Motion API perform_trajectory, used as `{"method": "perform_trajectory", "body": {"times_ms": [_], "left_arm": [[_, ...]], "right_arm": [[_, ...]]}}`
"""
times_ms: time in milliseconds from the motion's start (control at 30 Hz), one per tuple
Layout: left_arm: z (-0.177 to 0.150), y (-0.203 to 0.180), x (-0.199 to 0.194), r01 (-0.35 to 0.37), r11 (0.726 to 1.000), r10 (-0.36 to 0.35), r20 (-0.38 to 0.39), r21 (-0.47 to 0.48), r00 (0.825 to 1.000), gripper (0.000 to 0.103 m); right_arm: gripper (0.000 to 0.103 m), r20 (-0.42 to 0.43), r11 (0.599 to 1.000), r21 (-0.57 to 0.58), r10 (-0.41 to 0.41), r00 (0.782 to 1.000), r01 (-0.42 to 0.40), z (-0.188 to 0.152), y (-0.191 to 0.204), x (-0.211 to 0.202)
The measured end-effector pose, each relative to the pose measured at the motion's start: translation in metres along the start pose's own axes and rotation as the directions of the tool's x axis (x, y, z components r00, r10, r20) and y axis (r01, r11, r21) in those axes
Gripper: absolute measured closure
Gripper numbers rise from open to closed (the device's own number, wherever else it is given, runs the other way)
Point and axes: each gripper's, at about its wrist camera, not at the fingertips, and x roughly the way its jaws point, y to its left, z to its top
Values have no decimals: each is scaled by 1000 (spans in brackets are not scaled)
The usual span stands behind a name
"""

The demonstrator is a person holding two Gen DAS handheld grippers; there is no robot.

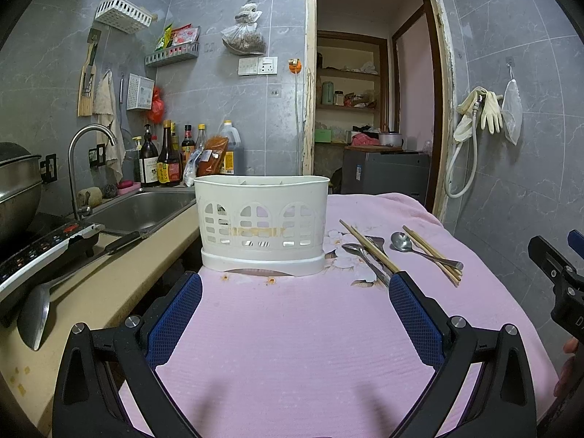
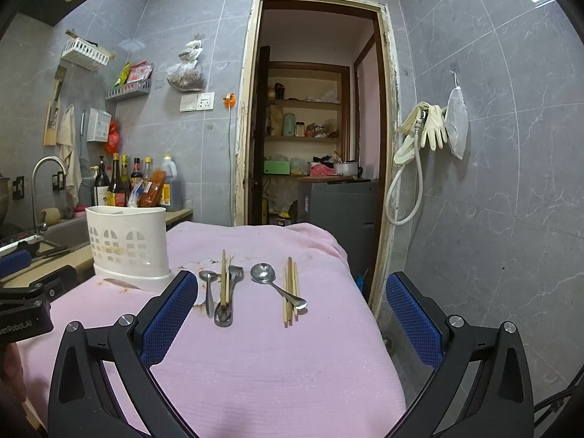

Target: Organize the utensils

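Right wrist view: spoons [image 2: 272,284] and chopsticks [image 2: 290,294] lie loose on the pink-covered tabletop [image 2: 277,365], right of the white caddy [image 2: 127,244]. Both the right gripper [image 2: 292,292] and left gripper [image 1: 295,292] hover spread and empty. Nothing looks sorted yet; next comes pinching one utensil.

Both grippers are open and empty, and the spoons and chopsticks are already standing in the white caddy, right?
Not quite. The spoons and chopsticks lie flat on the pink cloth beside the white caddy, as the right wrist view shows. Both the left gripper and right gripper are open and empty.
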Motion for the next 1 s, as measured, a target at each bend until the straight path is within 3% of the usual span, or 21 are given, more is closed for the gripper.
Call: {"method": "perform_trajectory", "body": {"times_ms": [1000], "left_arm": [[-2,1,1,-1,1000,1,-4,1,1000,3]], "right_arm": [[0,-8,1000,0,0,1000,0,-4,3,2]]}}
